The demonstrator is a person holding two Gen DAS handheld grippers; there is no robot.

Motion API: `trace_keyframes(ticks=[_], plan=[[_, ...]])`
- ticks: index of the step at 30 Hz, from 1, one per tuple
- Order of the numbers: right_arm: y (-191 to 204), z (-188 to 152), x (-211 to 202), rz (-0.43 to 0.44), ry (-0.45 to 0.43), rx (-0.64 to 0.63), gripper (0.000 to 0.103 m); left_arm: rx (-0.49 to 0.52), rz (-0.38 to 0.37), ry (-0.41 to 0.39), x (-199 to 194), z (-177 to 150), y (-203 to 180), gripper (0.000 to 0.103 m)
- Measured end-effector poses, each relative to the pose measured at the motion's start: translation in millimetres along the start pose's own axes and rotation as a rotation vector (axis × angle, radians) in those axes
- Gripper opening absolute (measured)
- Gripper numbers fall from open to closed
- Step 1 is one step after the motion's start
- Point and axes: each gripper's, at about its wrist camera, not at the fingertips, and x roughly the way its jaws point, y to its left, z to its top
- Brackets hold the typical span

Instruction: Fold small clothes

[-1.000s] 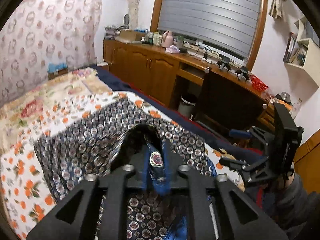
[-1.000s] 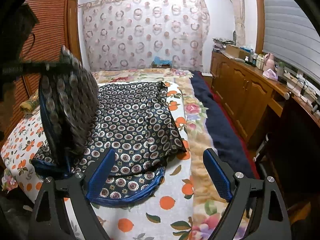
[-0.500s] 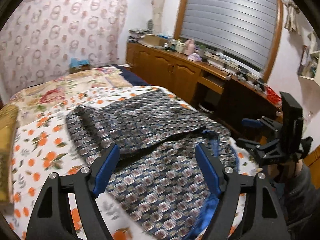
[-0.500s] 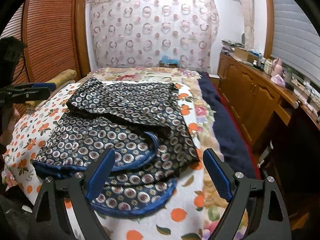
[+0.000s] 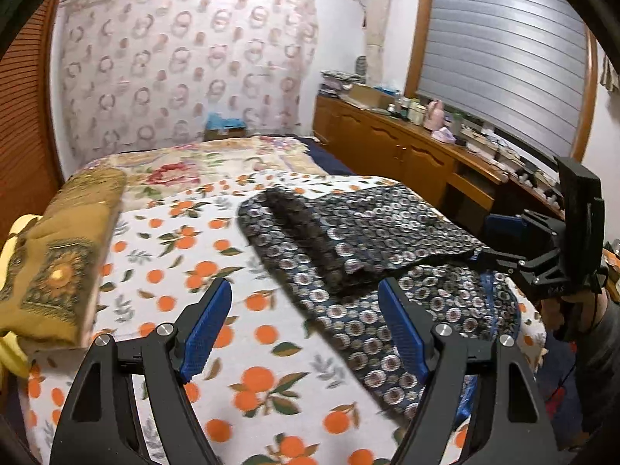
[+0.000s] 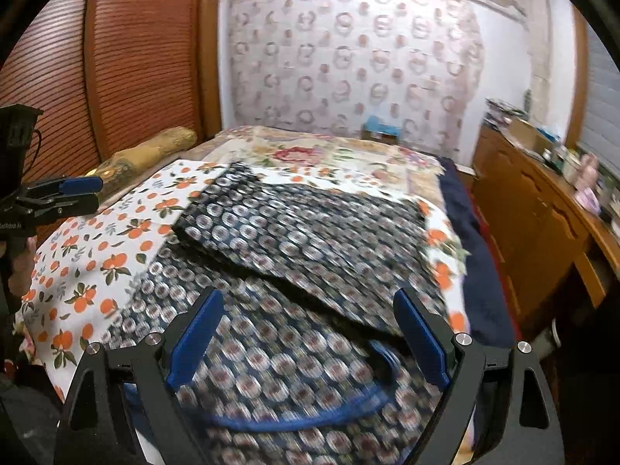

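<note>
Left wrist view is showing the left gripper (image 5: 304,323) hanging with jaws spread wide and holding nothing above the orange-print sheet (image 5: 186,271); the dark patterned garment (image 5: 348,248) is lying folded over itself on the bed, right of it; the right gripper (image 6: 308,333) is hovering over the garment's blue-trimmed edge (image 6: 294,422), jaws wide, gripping nothing.

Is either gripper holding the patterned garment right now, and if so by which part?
Neither. The left gripper and right gripper are both open with nothing between their fingers; the garment lies on the bed.
</note>
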Motion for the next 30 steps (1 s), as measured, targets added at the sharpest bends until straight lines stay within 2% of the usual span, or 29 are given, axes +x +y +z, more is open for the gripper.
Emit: trace_keyframes(ticks=[9,17,20,24,27,28,29,30], plan=[[41,32,56,0.075,0.060,-0.131,0.090,-0.024,0.041,-0.005,-6,-8,20,0.079],[58,37,108,0.121,0.172,-0.221,0.090,-0.027,0.046,0.004,-9,-15,26,0.079],[60,38,126,0.105,0.208,-0.241,0.090,-0.035,0.044,0.007,-8,-16,29,0.079],[62,39,146,0.080,0.236,-0.278,0.083,-0.042,0.041,0.016,-6,-18,31,0.079],[63,37,154,0.063,0.236,-0.306,0.060,-0.037,0.039,0.021,-5,-19,29,0.079],[62,37,152,0.063,0.223,-0.312,0.042,-0.036,0.038,0.022,-5,-19,28,0.079],[60,38,151,0.065,0.208,-0.303,0.015,-0.035,0.036,0.023,-4,-20,27,0.079],[58,38,150,0.066,0.197,-0.290,0.011,-0.033,0.033,0.025,-4,-20,27,0.079]])
